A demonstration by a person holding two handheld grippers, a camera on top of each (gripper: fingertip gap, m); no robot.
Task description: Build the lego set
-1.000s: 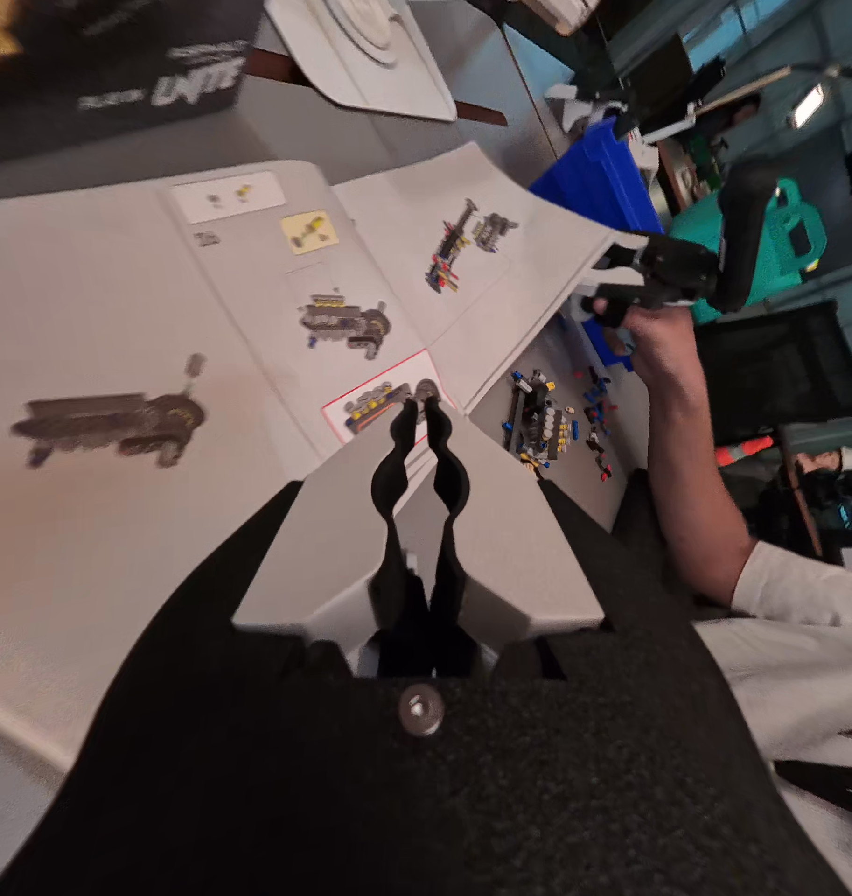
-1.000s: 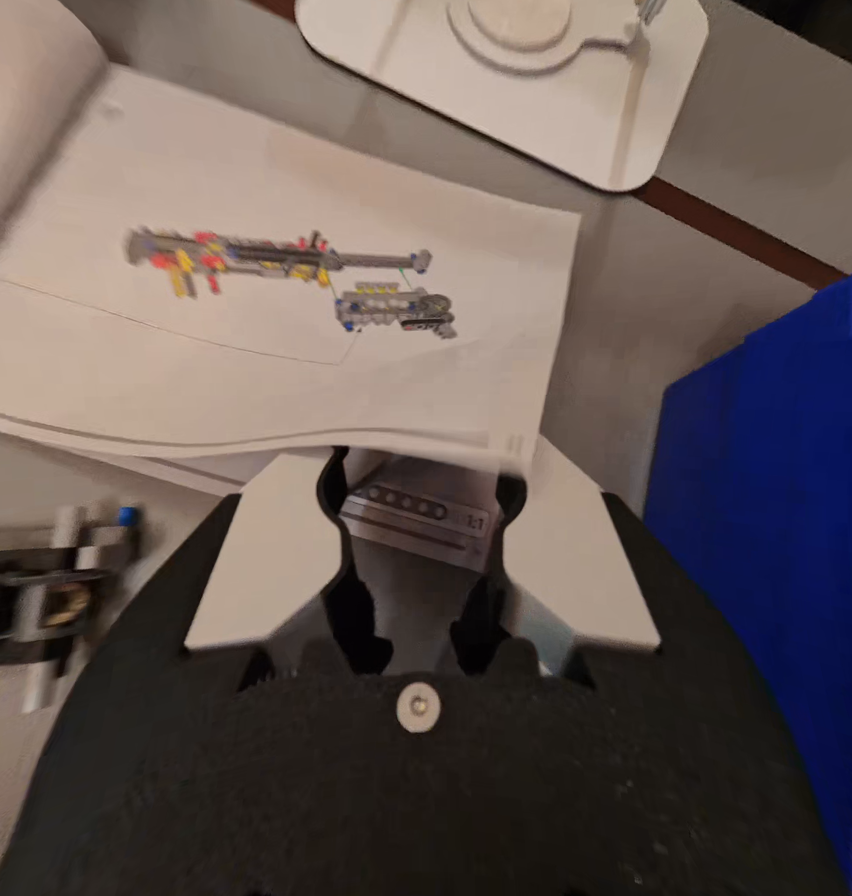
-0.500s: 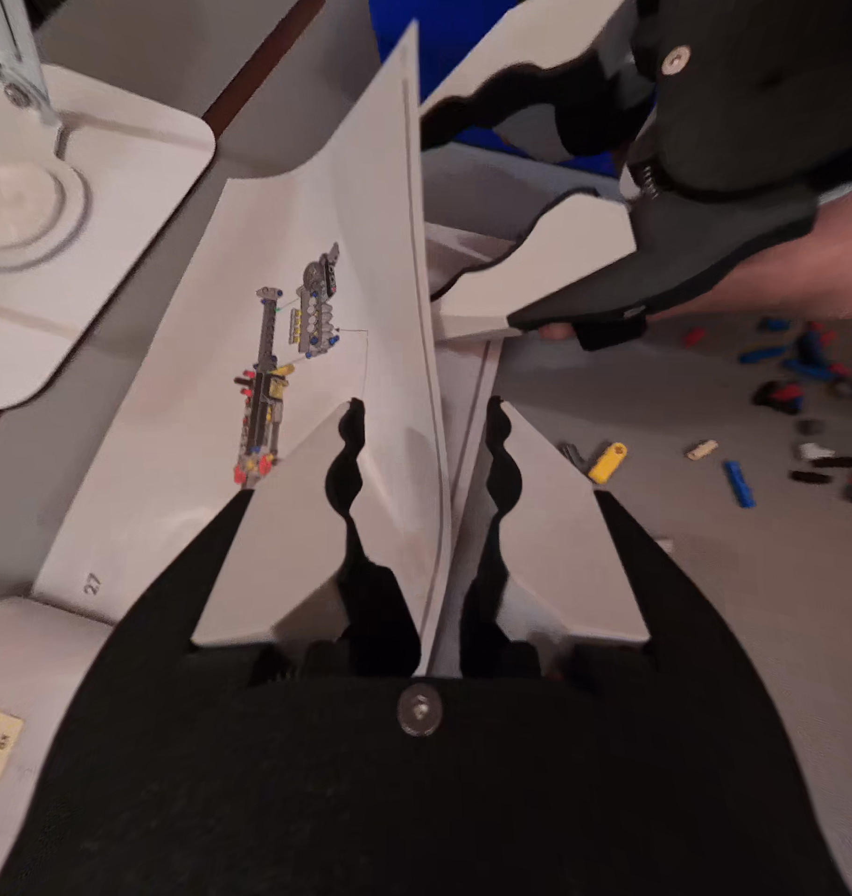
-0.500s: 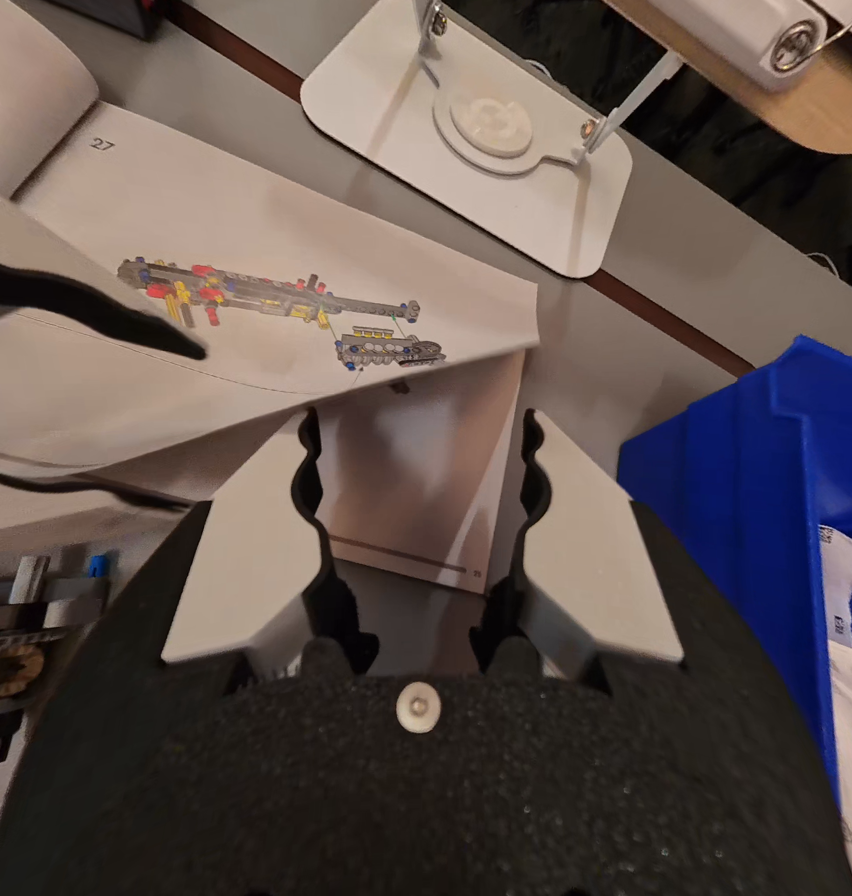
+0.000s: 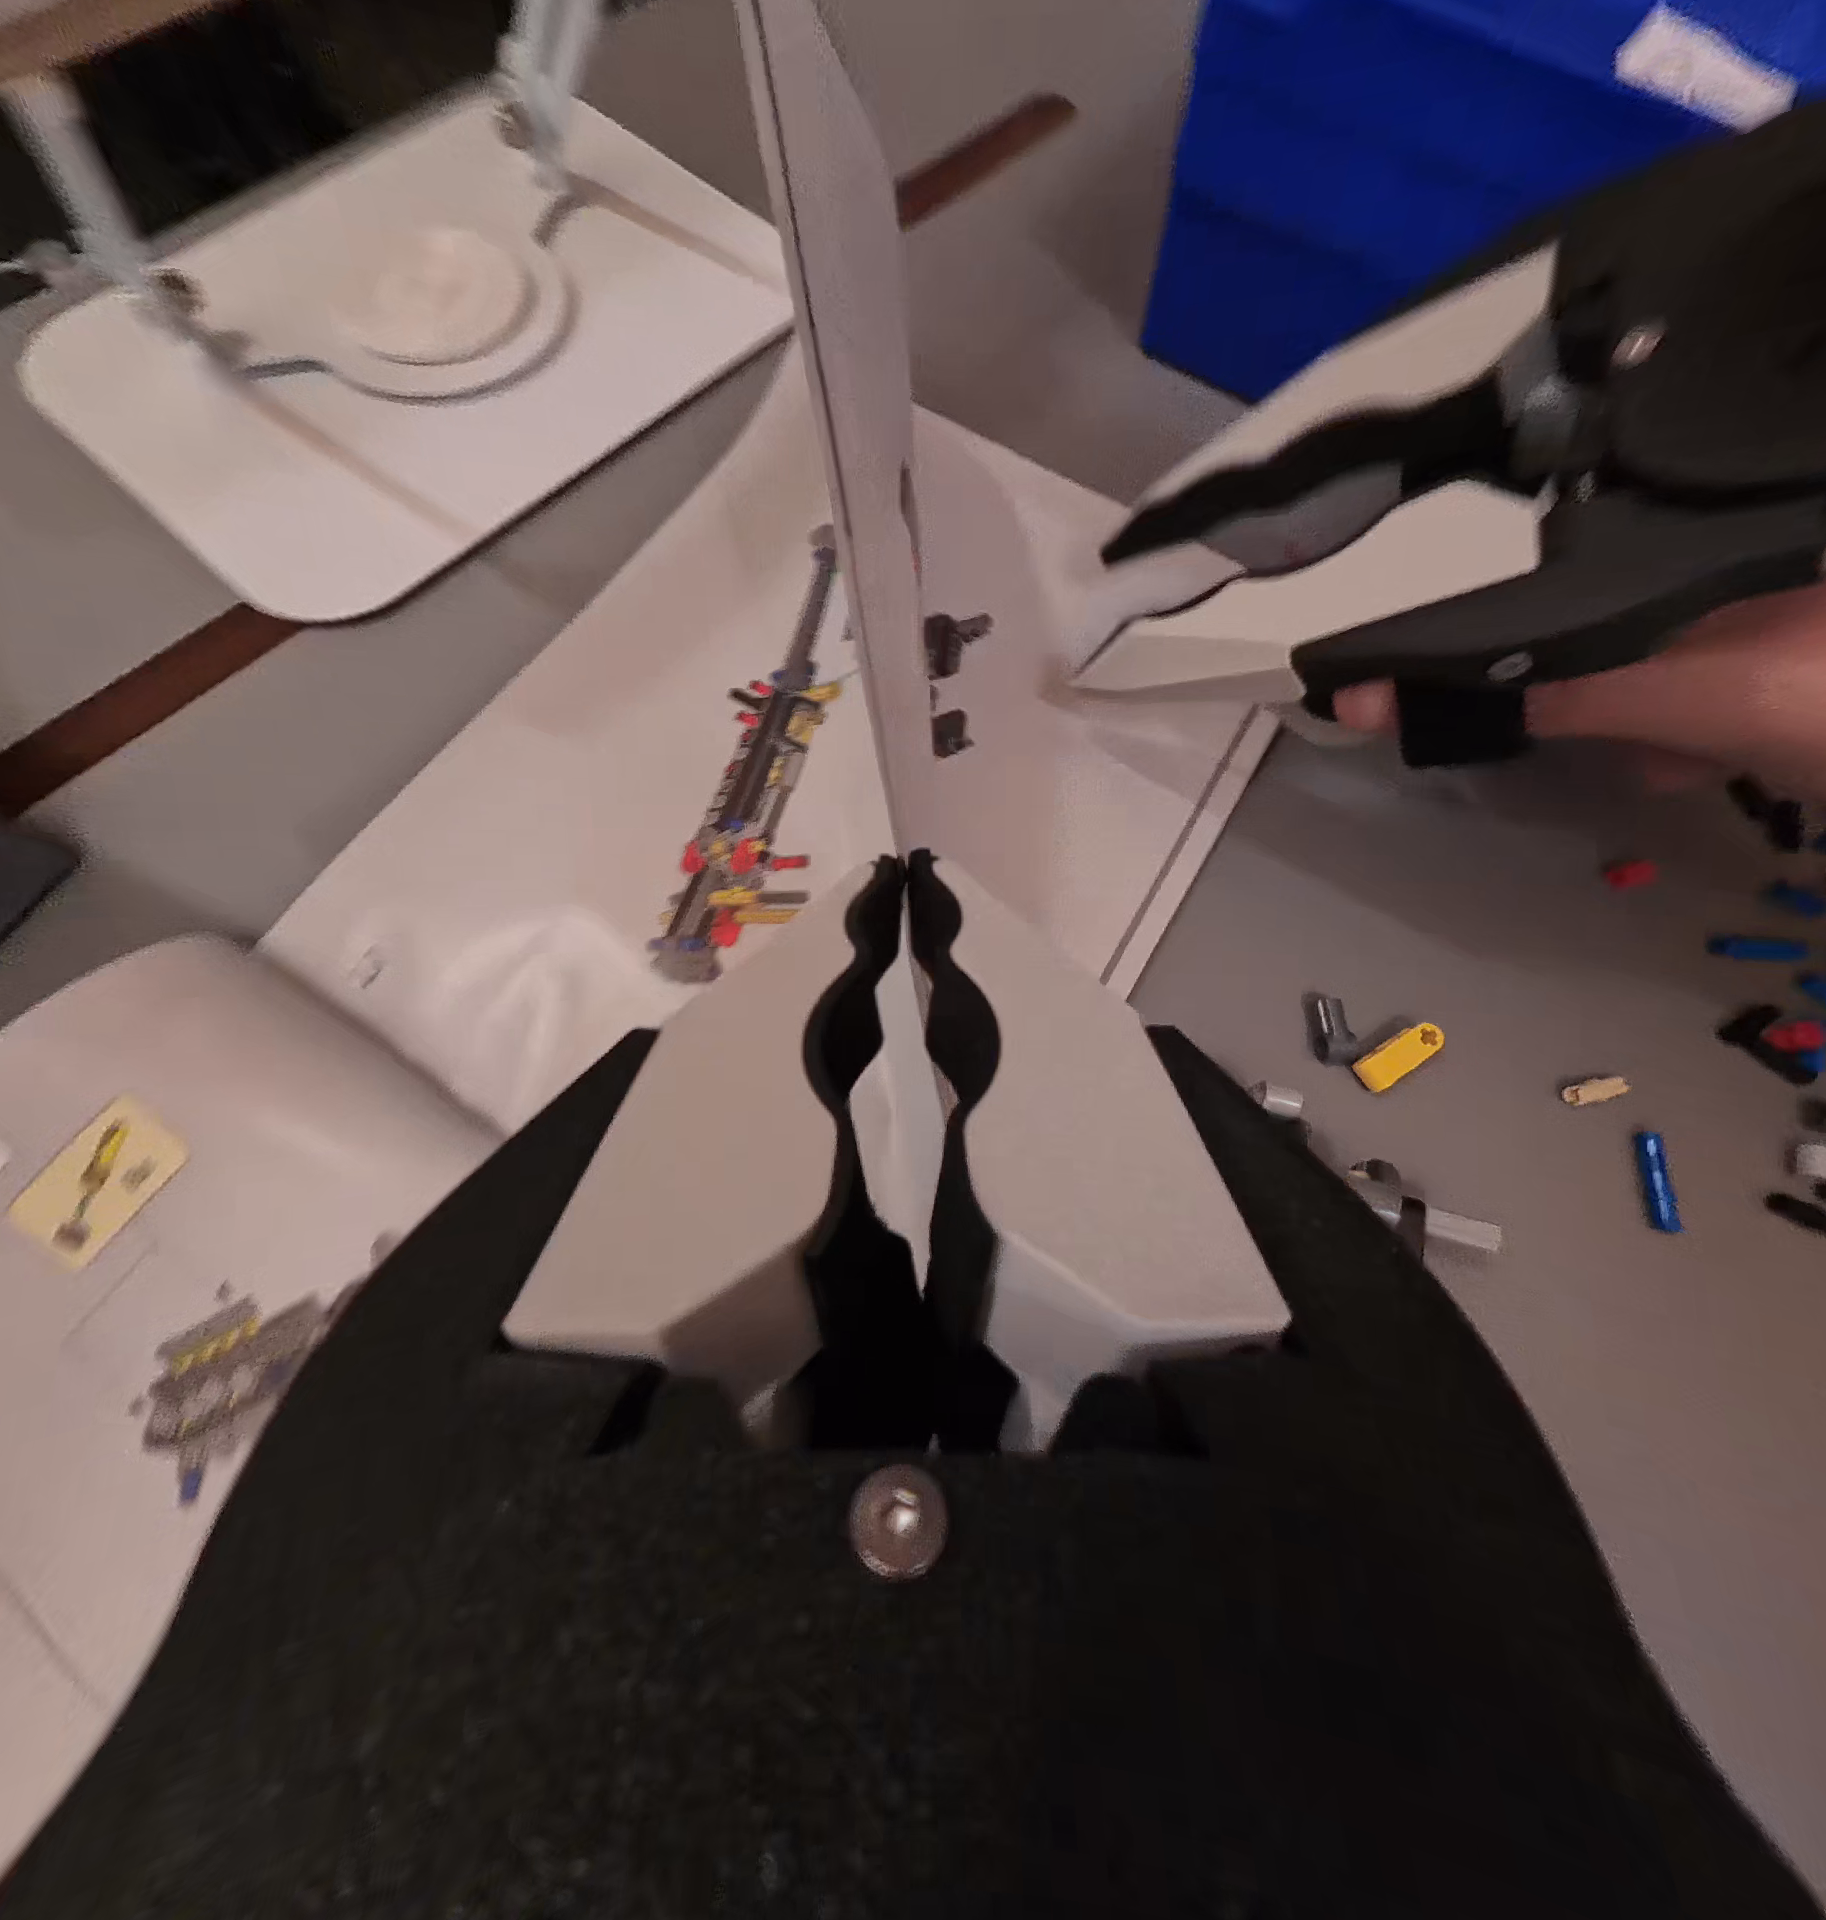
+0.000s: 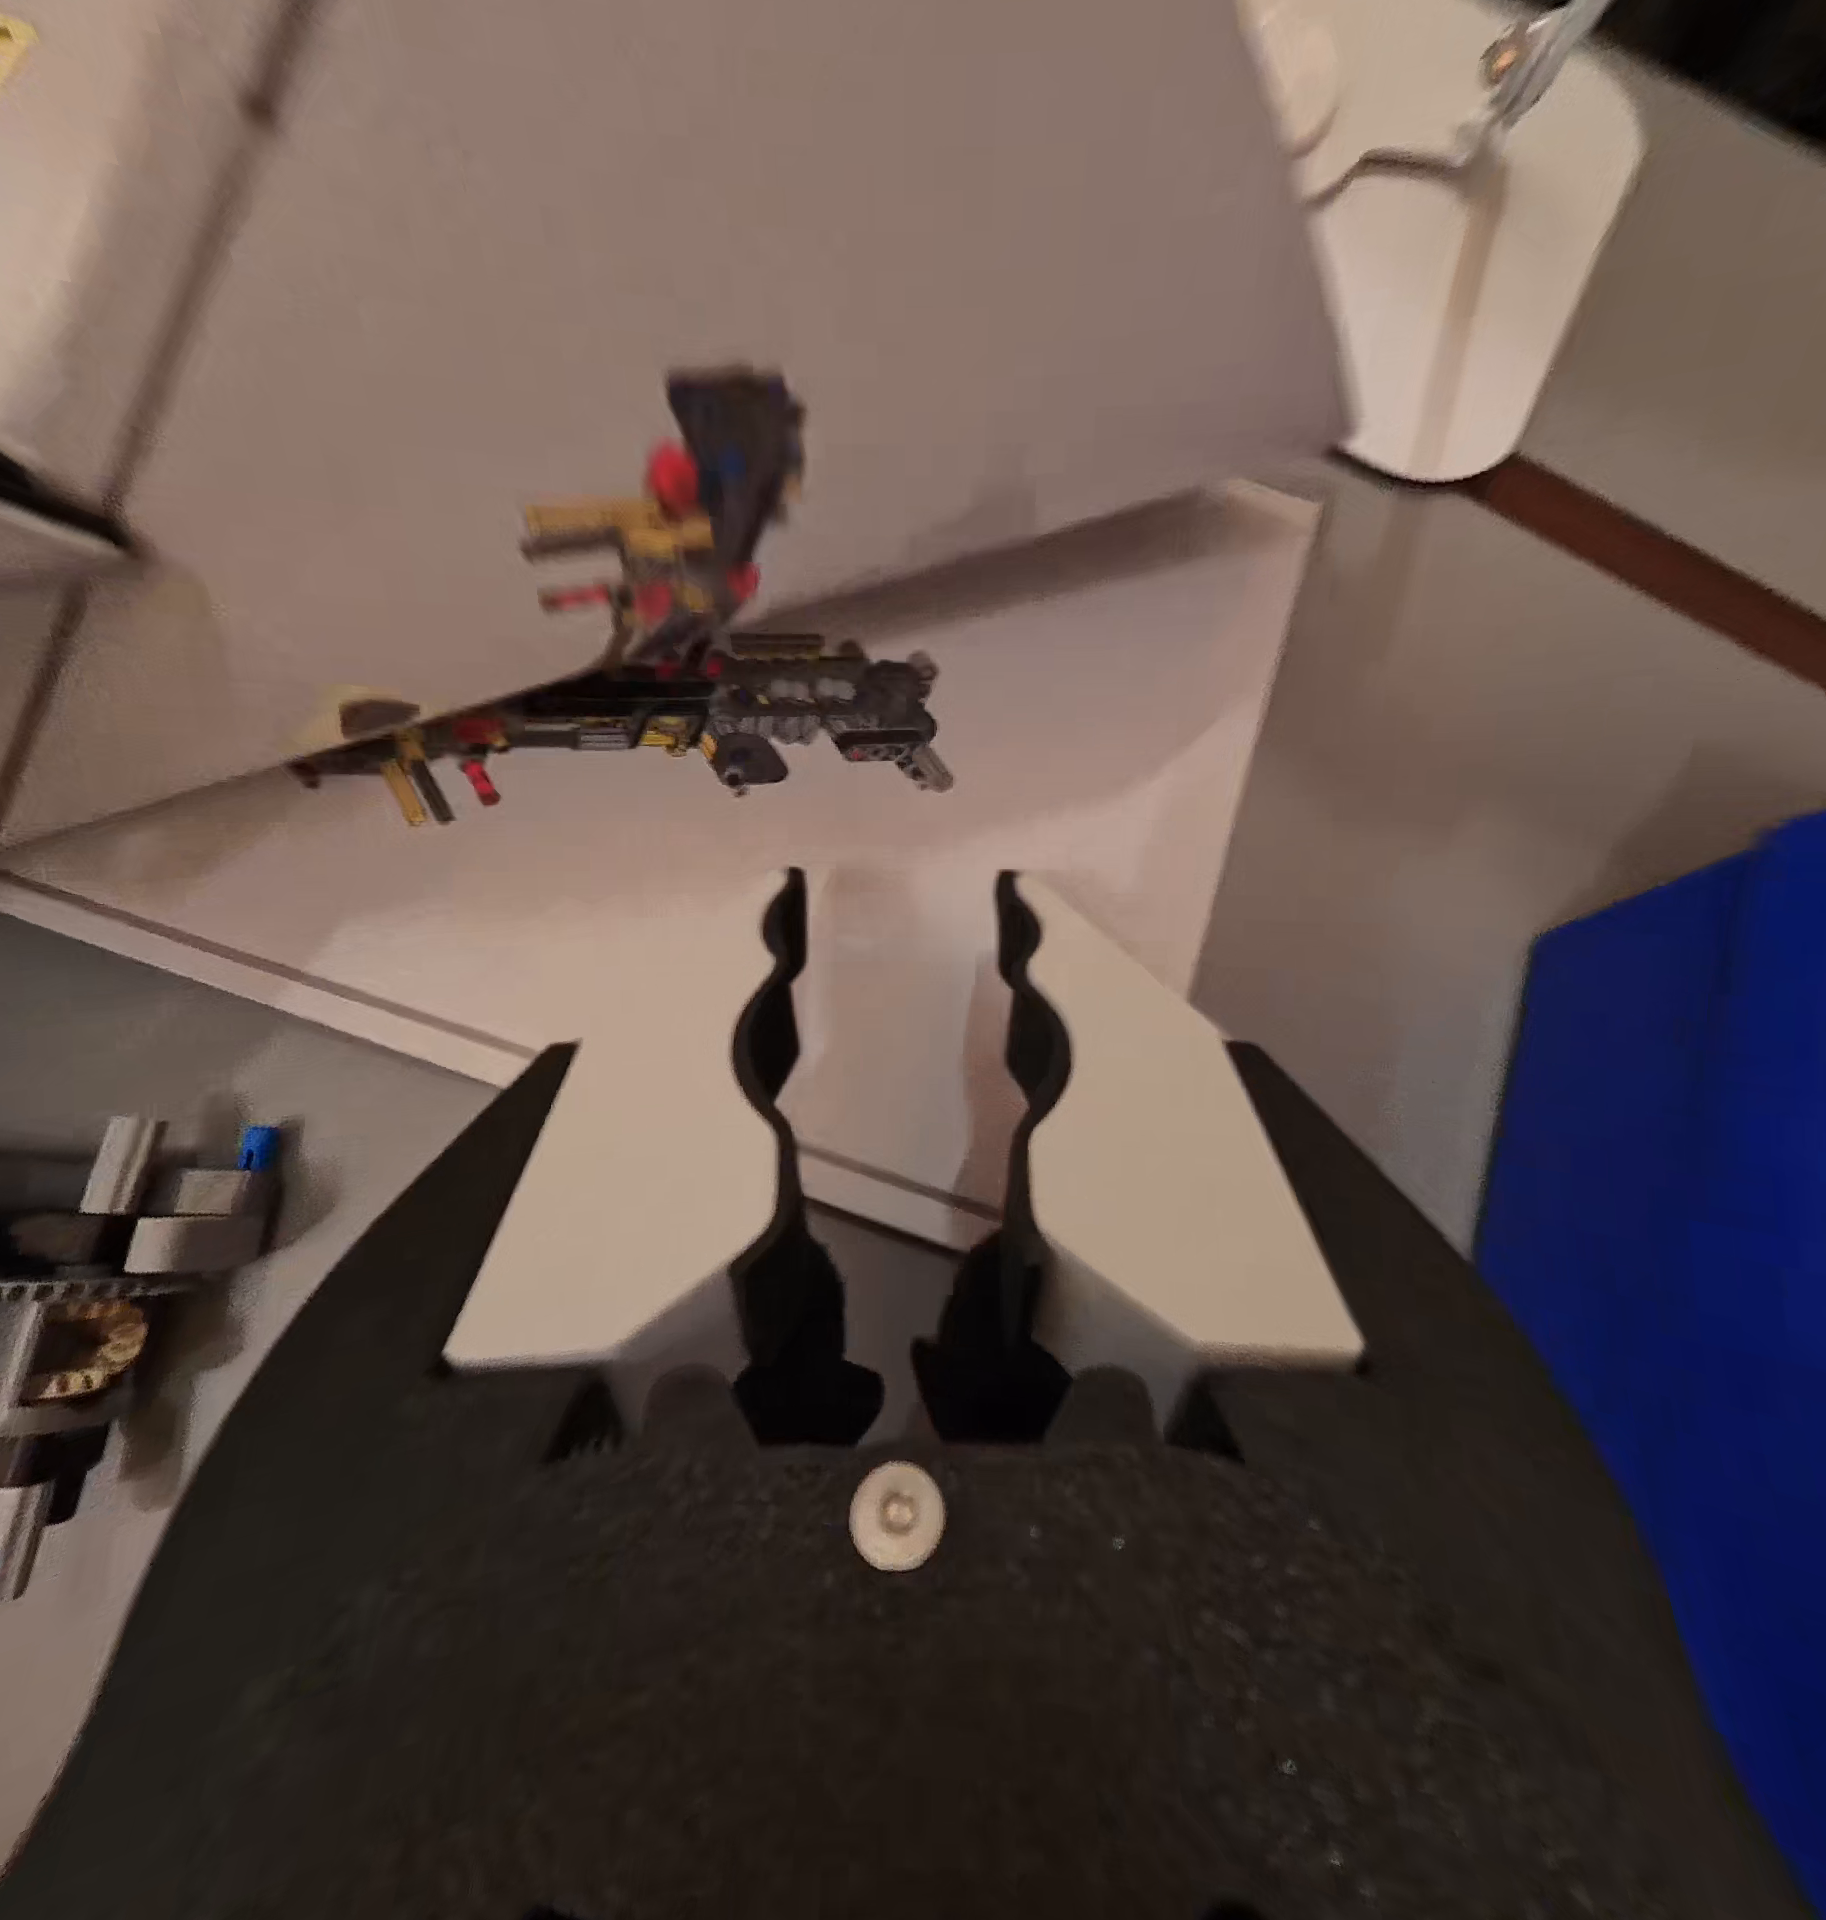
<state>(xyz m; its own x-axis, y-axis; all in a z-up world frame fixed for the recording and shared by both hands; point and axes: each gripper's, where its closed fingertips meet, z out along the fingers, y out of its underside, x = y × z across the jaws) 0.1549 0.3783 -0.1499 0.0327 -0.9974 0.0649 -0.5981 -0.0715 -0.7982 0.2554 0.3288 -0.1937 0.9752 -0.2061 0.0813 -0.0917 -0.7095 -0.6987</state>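
Instruction booklet page held upright, mid-turn; lego set unfinished.

Left claw (image 5: pixel 905 868): jaws pressed together on the lower edge of one thin, smooth white page (image 5: pixel 847 343), which stands on edge ahead of the tips, likely so it can be folded over to show another build step. Right claw (image 5: pixel 1091 613): jaws apart, empty, hovering over the booklet's (image 6: pixel 992 312) flat open leaf to the right of the raised page, probably to keep it down. Partly built lego assembly (image 6: pixel 67 1309): grey beams, tan toothed gear, on the grey surface (image 5: pixel 1511 1558) left of the right claw. Loose pieces (image 5: pixel 1397 1051), small hard plastic in yellow, blue, red and black, scattered right of the left claw. Blue bin (image 6: pixel 1698 1247), rigid, at the right claw's right. White lamp base (image 5: pixel 369 343), flat with rounded corners, beyond the booklet.
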